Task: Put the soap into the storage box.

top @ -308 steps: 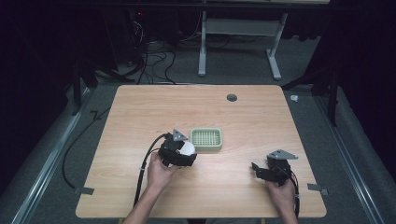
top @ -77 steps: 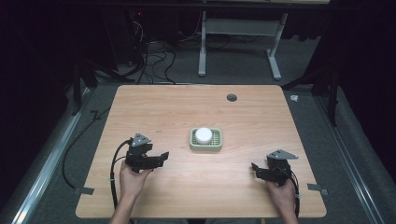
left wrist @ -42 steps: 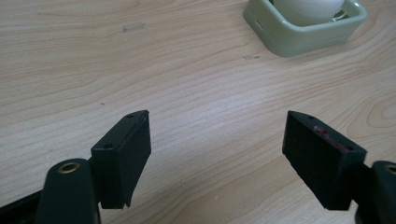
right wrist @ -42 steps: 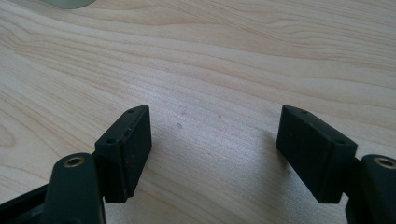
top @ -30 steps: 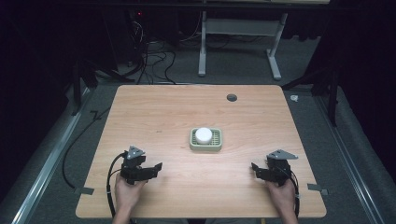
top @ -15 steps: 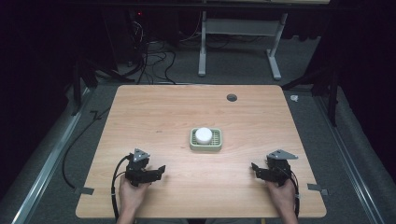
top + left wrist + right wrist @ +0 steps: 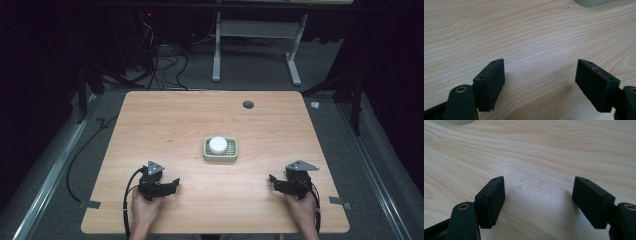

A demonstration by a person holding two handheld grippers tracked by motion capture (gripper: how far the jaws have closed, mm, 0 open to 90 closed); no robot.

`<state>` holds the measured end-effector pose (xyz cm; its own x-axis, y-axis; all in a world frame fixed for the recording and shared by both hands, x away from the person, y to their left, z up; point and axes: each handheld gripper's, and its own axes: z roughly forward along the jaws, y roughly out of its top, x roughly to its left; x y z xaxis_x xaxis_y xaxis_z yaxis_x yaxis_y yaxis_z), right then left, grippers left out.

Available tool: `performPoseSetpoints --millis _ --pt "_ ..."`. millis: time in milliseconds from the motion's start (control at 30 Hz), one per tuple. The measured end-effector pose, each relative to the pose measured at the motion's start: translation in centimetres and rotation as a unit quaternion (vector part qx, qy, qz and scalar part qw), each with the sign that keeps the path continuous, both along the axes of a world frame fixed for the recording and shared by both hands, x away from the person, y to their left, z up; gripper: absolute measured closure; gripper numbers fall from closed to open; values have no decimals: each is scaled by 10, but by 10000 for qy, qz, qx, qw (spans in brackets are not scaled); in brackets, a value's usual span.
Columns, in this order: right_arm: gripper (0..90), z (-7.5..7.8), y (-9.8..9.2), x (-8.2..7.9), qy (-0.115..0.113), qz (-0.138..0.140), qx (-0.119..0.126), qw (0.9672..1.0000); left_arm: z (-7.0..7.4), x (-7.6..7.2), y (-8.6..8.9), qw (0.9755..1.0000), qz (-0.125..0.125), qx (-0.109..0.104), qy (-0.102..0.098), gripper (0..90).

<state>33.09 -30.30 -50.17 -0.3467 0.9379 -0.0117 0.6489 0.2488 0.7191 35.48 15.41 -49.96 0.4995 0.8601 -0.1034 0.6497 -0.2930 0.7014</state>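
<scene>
- My left gripper (image 7: 172, 184) sits low on the wooden table (image 7: 165, 125), in the lower left of the high view. Its jaws are wide apart with nothing between them.
- My right gripper (image 7: 273, 180) sits in the lower right. Its jaws are wide apart too, over bare wood.
- A white round thing (image 7: 218, 144) lies on a green tray (image 7: 232, 154) near the middle, well apart from both grippers.
</scene>
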Motion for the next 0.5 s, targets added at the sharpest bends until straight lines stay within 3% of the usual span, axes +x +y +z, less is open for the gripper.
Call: performPoseSetpoints --millis 167,233,500 --pt "273 0 0 0 -1 0 -2 10000 -2 0 -3 9999 24 81 -135 241" --pt "273 0 0 0 -1 -1 -2 10000 -6 -2 -8 9989 33 282 -379 236" --pt "273 0 0 0 -1 -2 -4 10000 -8 -3 -8 9987 76 277 -413 213"
